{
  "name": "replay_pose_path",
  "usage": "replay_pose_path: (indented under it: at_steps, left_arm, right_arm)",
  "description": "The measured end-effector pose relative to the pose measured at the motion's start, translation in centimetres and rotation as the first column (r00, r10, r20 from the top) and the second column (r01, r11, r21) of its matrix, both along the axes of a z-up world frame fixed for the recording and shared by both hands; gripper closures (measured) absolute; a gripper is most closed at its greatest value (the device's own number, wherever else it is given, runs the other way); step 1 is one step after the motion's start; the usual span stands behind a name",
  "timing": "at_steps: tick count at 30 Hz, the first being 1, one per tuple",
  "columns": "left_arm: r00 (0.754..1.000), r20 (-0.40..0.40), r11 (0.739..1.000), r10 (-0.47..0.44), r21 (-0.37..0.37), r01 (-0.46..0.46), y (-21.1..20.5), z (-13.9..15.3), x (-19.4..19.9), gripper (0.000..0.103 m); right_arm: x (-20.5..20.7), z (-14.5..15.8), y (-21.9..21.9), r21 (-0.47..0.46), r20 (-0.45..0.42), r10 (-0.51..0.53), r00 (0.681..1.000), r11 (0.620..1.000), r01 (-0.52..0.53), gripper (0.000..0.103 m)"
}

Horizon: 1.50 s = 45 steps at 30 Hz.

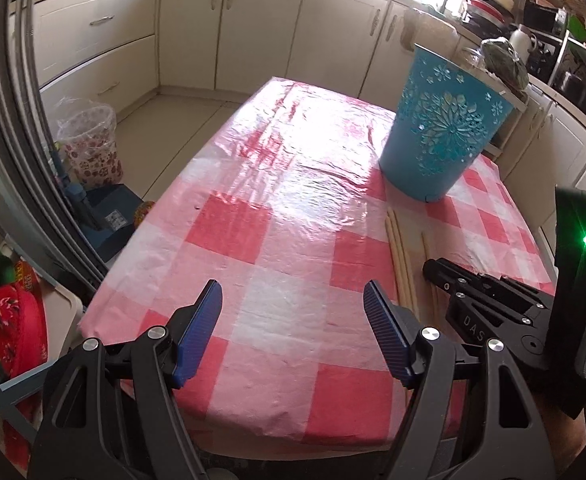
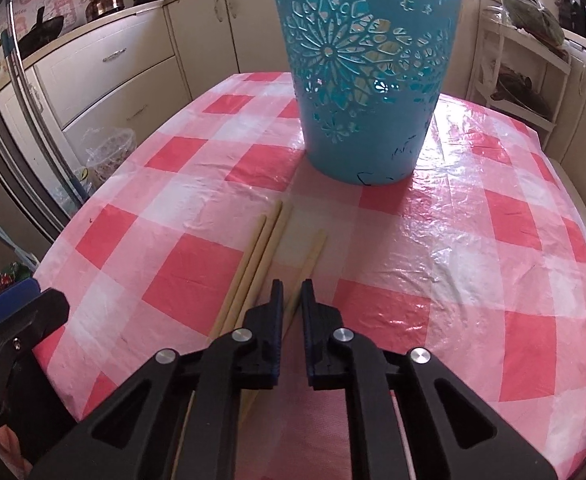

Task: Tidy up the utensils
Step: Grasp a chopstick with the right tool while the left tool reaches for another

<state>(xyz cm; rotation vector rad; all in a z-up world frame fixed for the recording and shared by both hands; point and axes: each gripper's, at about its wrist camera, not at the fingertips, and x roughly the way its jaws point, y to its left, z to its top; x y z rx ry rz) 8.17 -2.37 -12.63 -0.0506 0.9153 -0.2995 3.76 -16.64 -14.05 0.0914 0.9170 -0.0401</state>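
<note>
Right wrist view shows, nearest, the right gripper point(image 2: 291, 286) clenched on one pale wooden chopstick point(image 2: 313, 256), low over the pink-and-white checked plastic tablecloth point(image 2: 473, 248), with three more chopsticks point(image 2: 255, 256) lying just beside it on the left. Beyond them stands the turquoise plastic cutout basket point(image 2: 367, 80), upright. Left gripper point(image 1: 293, 312) hangs released and empty, so sorting seems barely begun, with all four sticks still outside.
</note>
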Motion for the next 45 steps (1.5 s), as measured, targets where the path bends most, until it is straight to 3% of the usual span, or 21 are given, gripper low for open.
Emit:
replay_pose_path:
  at_steps: [5,10,15,20,30,38,42,45]
  left_arm:
    - [0.996,-0.025,0.996,-0.08,0.033,0.081,-4.0,-0.5,1.0,0.033]
    - [0.995,-0.064,0.993,-0.074,0.088,0.08,-6.4,-1.9,2.8,0.034]
    - [0.995,-0.083,0.985,-0.061,0.156,0.073,-7.5,-2.8,3.8,0.034]
    - [0.995,-0.081,0.984,-0.063,0.161,0.076,-7.9,-2.6,3.7,0.034]
    - [0.995,-0.087,0.976,-0.04,0.211,0.058,-8.3,-2.5,3.5,0.034]
    - [0.993,-0.103,0.969,-0.062,0.233,0.084,-8.8,-2.8,3.7,0.048]
    - [0.991,-0.102,0.966,-0.085,0.234,0.107,-9.4,-2.6,3.7,0.062]
    - [0.987,-0.115,0.964,-0.112,0.227,0.136,-10.0,-2.5,3.9,0.08]
  right_arm:
    - [-1.0,0.2,-2.9,-0.027,-0.01,0.037,0.999,0.999,-0.038,0.095]
    - [-2.7,0.0,-5.8,0.066,0.025,0.007,1.0,0.998,-0.009,0.095]
    - [-2.9,0.0,-6.6,0.134,0.032,-0.012,0.999,0.991,0.008,0.095]
    - [-2.8,0.0,-7.4,0.187,0.035,-0.022,0.999,0.982,0.015,0.095]
    - [-3.3,0.1,-7.8,0.216,0.05,-0.022,0.999,0.976,0.011,0.095]
    - [-3.4,0.1,-7.7,0.207,0.054,-0.018,0.998,0.978,0.006,0.09]
    - [-3.3,0.1,-7.6,0.198,0.054,-0.01,0.999,0.98,-0.001,0.09]
    - [-3.2,0.2,-7.2,0.179,0.056,0.001,0.998,0.984,-0.011,0.09]
